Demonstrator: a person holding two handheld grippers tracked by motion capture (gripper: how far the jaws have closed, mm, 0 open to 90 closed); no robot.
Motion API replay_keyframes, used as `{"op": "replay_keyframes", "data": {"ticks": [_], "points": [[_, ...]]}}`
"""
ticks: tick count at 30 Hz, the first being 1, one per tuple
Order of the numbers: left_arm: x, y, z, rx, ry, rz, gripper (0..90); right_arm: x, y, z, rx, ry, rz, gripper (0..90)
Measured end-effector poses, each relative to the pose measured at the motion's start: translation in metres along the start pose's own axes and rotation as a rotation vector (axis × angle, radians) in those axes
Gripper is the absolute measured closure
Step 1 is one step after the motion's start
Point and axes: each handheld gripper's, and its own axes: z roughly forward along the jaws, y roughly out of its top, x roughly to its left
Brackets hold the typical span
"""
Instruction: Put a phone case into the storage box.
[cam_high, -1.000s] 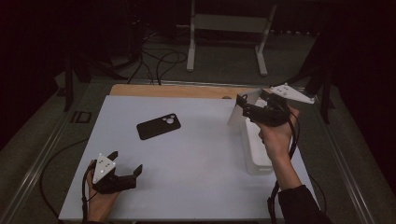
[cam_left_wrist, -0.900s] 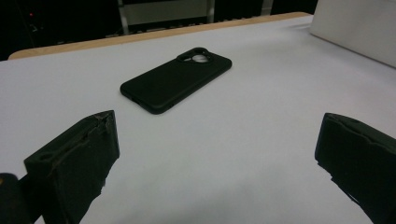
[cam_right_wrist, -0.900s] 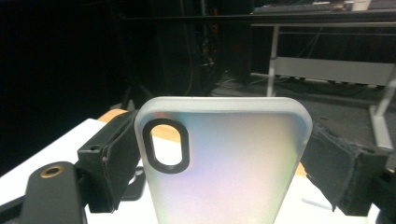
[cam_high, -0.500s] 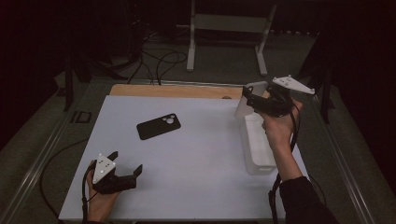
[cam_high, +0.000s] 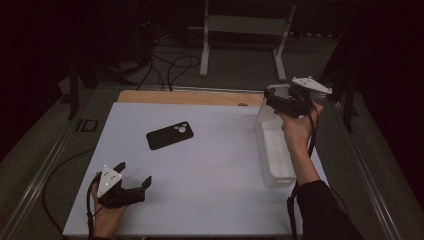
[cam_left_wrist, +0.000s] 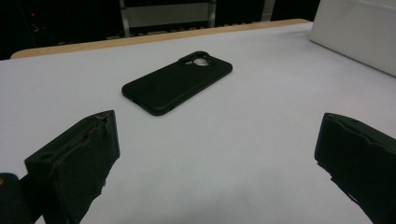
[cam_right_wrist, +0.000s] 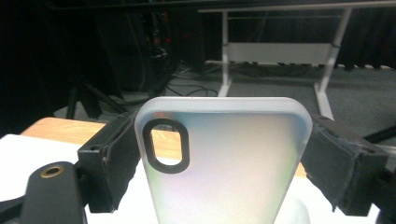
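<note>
From up high, my right gripper has slid a bit toward the far edge since a moment ago, over the long white plastic bin. My left gripper gapes, the black rubbery phone case lying ahead of its fingers. My right fingers clamp the frosted clear phone case by its side edges; I think it's light, bendy and slippery.
</note>
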Motion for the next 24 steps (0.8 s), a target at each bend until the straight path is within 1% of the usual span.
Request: {"op": "replay_keyframes", "data": {"ticks": [1,3,5,8,9,13,16,19,22,24], "points": [[0.0,0.0,0.0,-0.001,-0.001,0.0,0.5,-0.004,-0.002,0.005,0.009,-0.021,0.013,16.6],[0.0,0.0,0.0,0.0,-0.001,0.001,0.6,-0.009,-0.003,0.009,0.017,-0.048,0.025,16.6],[0.0,0.0,0.0,-0.002,0.003,0.002,0.6,-0.014,-0.005,0.014,0.026,-0.065,0.031,16.6],[0.0,0.0,0.0,-0.008,0.006,-0.002,0.8,-0.015,-0.006,0.016,0.031,-0.073,0.032,16.6],[0.0,0.0,-0.001,-0.01,0.007,-0.005,0.8,-0.017,-0.007,0.019,0.04,-0.086,0.026,16.6],[0.0,0.0,-0.001,-0.011,0.009,-0.008,0.9,-0.021,-0.012,0.031,0.065,-0.12,0.027,16.6],[0.0,0.0,-0.002,-0.022,0.016,-0.005,1.4,-0.021,-0.013,0.034,0.077,-0.123,0.021,16.6],[0.001,0.0,-0.004,-0.026,0.019,-0.008,1.5,-0.023,-0.017,0.041,0.098,-0.139,0.011,16.5],[0.001,0.0,-0.004,-0.028,0.018,-0.012,1.5,-0.025,-0.021,0.047,0.115,-0.15,0.016,16.5],[0.001,0.0,-0.004,-0.03,0.018,-0.012,1.5,-0.025,-0.023,0.049,0.119,-0.148,0.013,16.5]]}}
